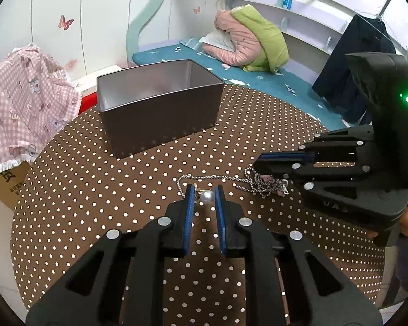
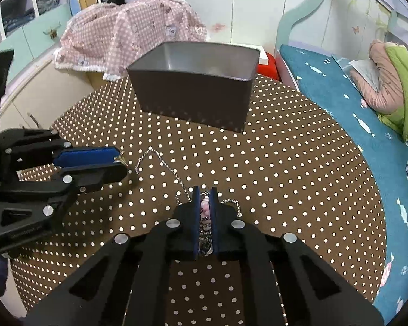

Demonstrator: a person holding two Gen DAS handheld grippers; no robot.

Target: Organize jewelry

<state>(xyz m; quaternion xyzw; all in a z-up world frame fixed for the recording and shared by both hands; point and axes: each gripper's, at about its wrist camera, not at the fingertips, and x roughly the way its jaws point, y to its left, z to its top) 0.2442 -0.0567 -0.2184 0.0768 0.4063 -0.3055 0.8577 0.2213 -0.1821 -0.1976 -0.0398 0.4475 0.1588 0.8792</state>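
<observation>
A round table point(image 1: 76, 190) point(image 2: 285, 176) wears a brown polka-dot cloth. On its far side stands an open grey metal tin point(image 1: 160, 125) point(image 2: 195, 103). My left gripper point(image 1: 204, 191) point(image 2: 121, 161) is shut on a pearl earring point(image 1: 208, 197), held just above the cloth. A silver chain necklace point(image 1: 212, 178) point(image 2: 160, 163) trails across the cloth between the two grippers. Its bunched end with a pink charm point(image 2: 204, 207) sits between the pads of my right gripper point(image 2: 204, 190) point(image 1: 257, 163), which is shut on it.
A pink checked cloth point(image 1: 27, 103) point(image 2: 127, 35) hangs over furniture behind the table. A bed with a teal sheet point(image 1: 258, 78) point(image 2: 353, 125) and a pink and green jacket runs along the far side. A cardboard box point(image 1: 5, 184) stands below the table's left edge.
</observation>
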